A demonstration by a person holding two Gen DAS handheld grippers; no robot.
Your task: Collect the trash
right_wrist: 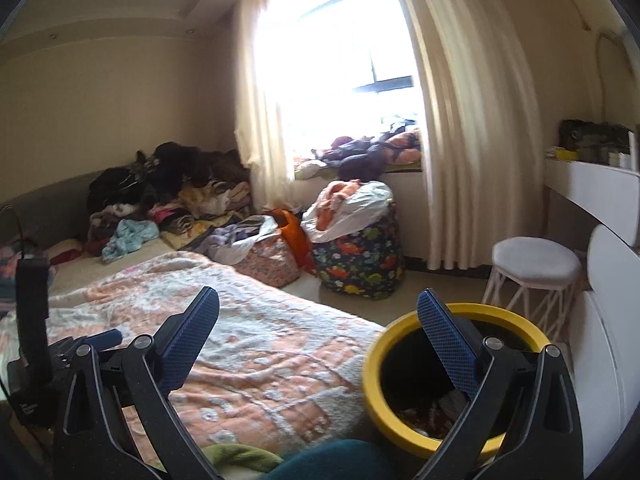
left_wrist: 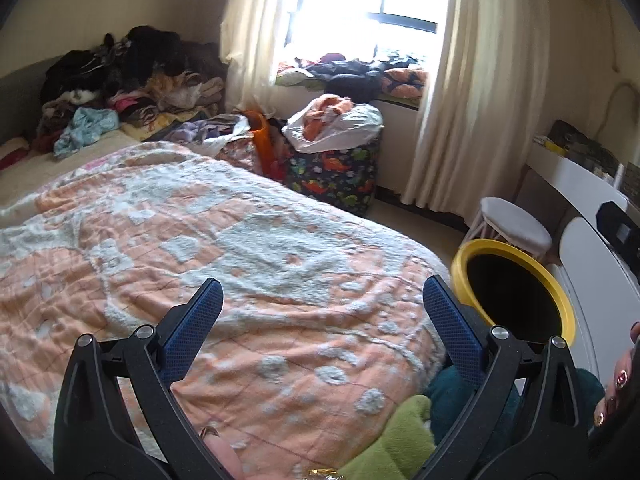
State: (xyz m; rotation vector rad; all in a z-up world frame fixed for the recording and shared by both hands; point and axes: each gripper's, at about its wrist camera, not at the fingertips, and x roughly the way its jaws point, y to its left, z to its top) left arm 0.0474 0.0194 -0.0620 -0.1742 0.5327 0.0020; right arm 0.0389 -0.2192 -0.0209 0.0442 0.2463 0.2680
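Yellow-rimmed trash bin [right_wrist: 404,412] sits on the floor just right of the bed, near you; in the right wrist view you can see crumpled scraps [right_wrist: 436,412] lying at its dark bottom. Your right gripper [right_wrist: 318,312] hangs w/ jaws wide apart, nothing between the blue pads [right_wrist: 444,344]; its right finger overlaps the bin's mouth in view, its left one sits over the blanket [right_wrist: 260,360]. Your left gripper [left_wrist: 322,300] is spread apart too, empty, held over the peach-and-white blanket [left_wrist: 200,248]; the bin [left_wrist: 472,272] shows at its right, interior black from this angle. Part of the left rig [right_wrist: 30,320] shows at the left edge of the right wrist view. Far left on the bed: heap of dark clothes [left_wrist: 132,68]. Far centre, by the window: dinosaur-print bag [left_wrist: 336,172] stuffed w/ white plastic and orange cloth; more clothes on the sill. Right side: white stool [right_wrist: 536,264] beside a white desk [right_wrist: 596,188], just beyond the bin. Green and teal fabric [left_wrist: 396,440] bunched near the bottom edge.
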